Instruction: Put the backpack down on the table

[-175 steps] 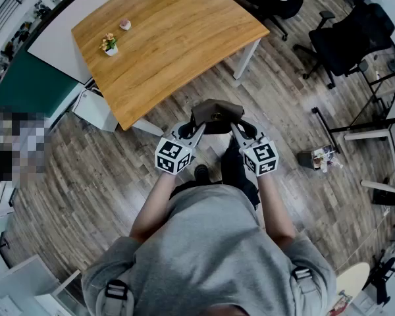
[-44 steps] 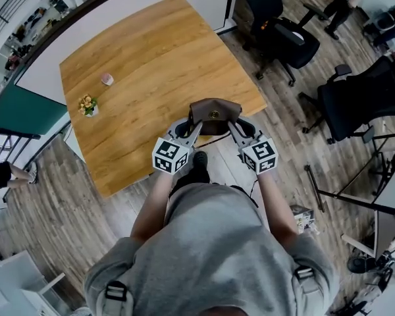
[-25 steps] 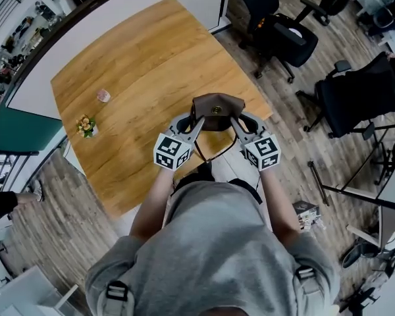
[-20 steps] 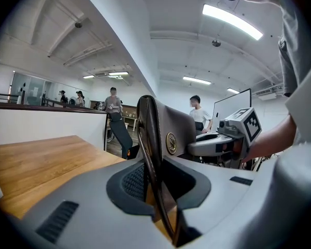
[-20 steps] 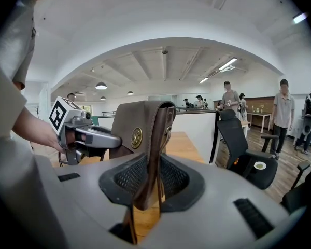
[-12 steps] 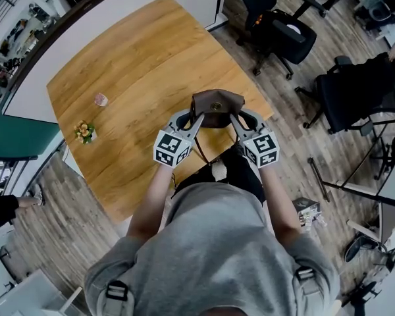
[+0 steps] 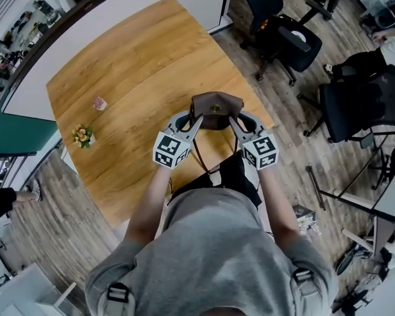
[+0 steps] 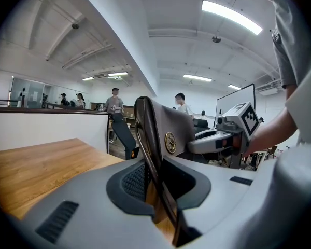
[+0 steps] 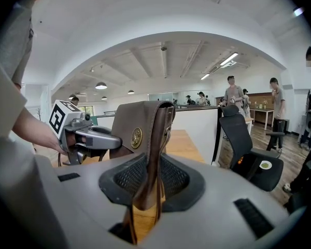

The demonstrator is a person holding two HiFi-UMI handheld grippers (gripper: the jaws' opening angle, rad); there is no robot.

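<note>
Open-plan office with a wood-plank floor (image 7: 316, 133) and strip-lit white ceiling. Several people stand far back in both gripper views.

1. Bench (image 7: 138, 64). Light wooden top. A small potted flower (image 7: 82, 135) stands toward its left side. Near it lies a pinkish object (image 7: 99, 103), too small to identify.

2. Office chairs (image 7: 283, 35). Black, on the floor to the right of the bench.

3. Backpack (image 7: 215, 109).
- Markings: one round, brass-coloured emblem (image 9: 136, 138) on the front flap. Its relief is too small to read.
- Look: small, brown leather, with a rounded flap folded over the top and stitched edges. Thin brown straps (image 9: 129, 224) hang from it toward you.
- Place: upright between your two grippers, over the bench's near right corner. Whether its base touches the wood cannot be told.

4. Left gripper (image 7: 191, 118).
- Markings: the marker cube (image 7: 171, 151) on its grey body shows black-and-white square patterns and no letters.
- State: your fingers (image 8: 129, 183) stand narrow, closed on the backpack's left side edge. A strap runs down between the dark mesh pads.

5. Right gripper (image 7: 234, 119).
- Markings: same build as the left, with its own marker cube (image 7: 260, 151) patterned alike.
- State: your fingers (image 9: 176, 178) stand narrow, clamped on the backpack's right side edge. Leather fills the gap between them and straps trail below.
</note>
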